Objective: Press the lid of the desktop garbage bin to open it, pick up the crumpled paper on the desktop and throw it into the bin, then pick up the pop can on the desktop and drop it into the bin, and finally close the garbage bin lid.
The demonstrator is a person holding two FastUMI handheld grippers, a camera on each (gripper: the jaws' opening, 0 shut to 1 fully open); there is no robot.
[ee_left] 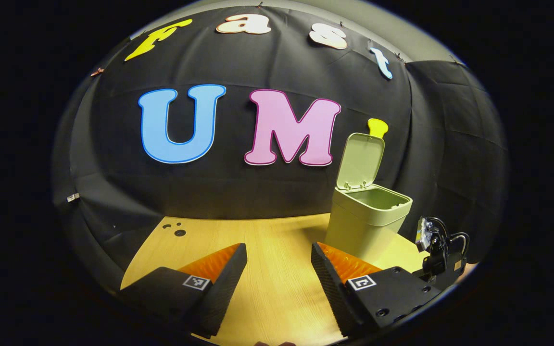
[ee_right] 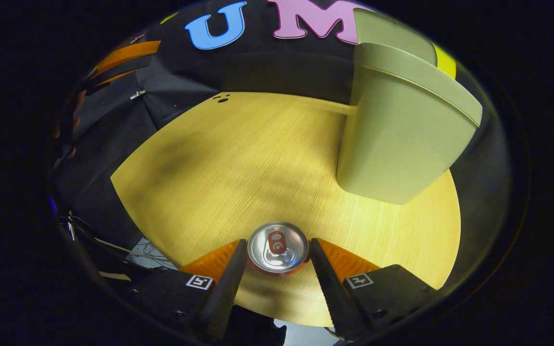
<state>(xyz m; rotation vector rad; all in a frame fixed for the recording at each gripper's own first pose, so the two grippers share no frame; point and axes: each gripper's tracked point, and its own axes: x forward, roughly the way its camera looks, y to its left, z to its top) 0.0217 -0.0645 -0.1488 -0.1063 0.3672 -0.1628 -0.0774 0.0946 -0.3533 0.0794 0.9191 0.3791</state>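
The right gripper (ee_right: 278,250) is pointing steeply down at the desktop (ee_right: 238,163), fingers flanking the upright pop can (ee_right: 278,247) near the open bin (ee_right: 402,129), contact unclear, while the left gripper (ee_left: 279,259) is hovering level, spread wide, holding nothing.

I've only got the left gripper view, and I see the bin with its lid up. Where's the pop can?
Observer: The pop can is between the right gripper's fingers, its top facing that camera.
Operator: Is it gripped yet?
Observer: The jaws look spread wide, one finger on each side of the can; I see no clear squeeze.
Operator: Where's the bin from there?
Observer: In the right gripper view the bin is ahead of the can and off to the right, with bare table between them.
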